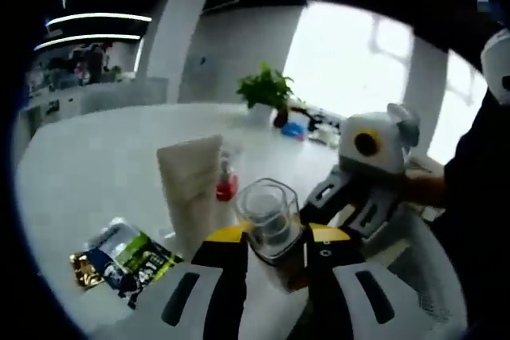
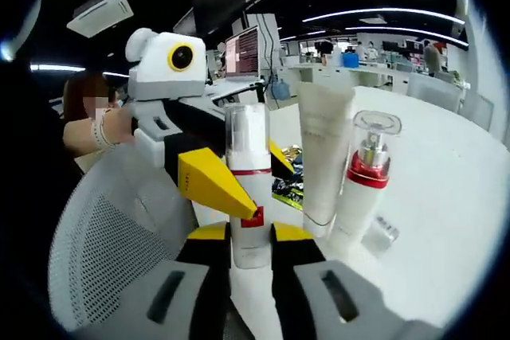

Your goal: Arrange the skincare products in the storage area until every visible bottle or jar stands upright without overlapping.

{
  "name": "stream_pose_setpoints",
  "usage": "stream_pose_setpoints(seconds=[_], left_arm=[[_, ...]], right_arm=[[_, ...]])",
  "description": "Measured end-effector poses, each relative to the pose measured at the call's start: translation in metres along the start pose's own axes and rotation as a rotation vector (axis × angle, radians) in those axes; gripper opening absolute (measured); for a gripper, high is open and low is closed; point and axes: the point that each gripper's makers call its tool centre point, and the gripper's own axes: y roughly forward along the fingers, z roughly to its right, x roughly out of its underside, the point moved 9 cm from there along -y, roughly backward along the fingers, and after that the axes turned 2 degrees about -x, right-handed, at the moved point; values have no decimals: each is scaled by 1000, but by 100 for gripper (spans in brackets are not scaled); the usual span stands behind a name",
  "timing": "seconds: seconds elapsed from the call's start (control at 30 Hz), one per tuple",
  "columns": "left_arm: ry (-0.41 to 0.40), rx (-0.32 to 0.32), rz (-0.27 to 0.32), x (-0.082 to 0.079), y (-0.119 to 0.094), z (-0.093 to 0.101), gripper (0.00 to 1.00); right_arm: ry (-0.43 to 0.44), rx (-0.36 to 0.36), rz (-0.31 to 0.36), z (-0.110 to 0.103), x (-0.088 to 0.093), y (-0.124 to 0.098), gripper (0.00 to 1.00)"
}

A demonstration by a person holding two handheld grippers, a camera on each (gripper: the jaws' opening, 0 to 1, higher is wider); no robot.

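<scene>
The left hand-held gripper (image 1: 275, 264) has its two jaws closed around a pump bottle with a clear cap (image 1: 269, 220), and it holds the bottle upright near the desk (image 1: 96, 157) edge that is closest to the person. In the right gripper view the same bottle (image 2: 249, 189) shows as a white body with a red band, and the yellow jaw tip of the left hand-held gripper (image 2: 219, 185) presses on its side. The right hand-held gripper (image 2: 251, 256) stands with its jaws on both sides of the base of this bottle; I cannot tell if they touch it or only frame it.

I judge that the bottle is light, stiff plastic, smooth and therefore a little slippery, and that its clear cap can come off. So the best hold is on the white body, below the cap, not on the cap itself.

The right gripper view gives what the other does not: a tall white tube (image 2: 325, 157) standing on its cap, and just beside it a bottle with a red collar (image 2: 365, 189), both upright and near the held bottle. The left gripper view shows the tube (image 1: 191, 185) from the other side, plus flat sachets (image 1: 127, 260) lying toward the near desk edge and a green plant (image 1: 265, 89) at the far edge.
</scene>
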Motion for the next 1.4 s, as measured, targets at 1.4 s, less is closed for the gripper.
stream_pose_setpoints(seconds=[1.4], left_arm=[[-104,-237,-98,21,3,-13,18]], right_arm=[[-80,122,-32,-4,4,-3,13]])
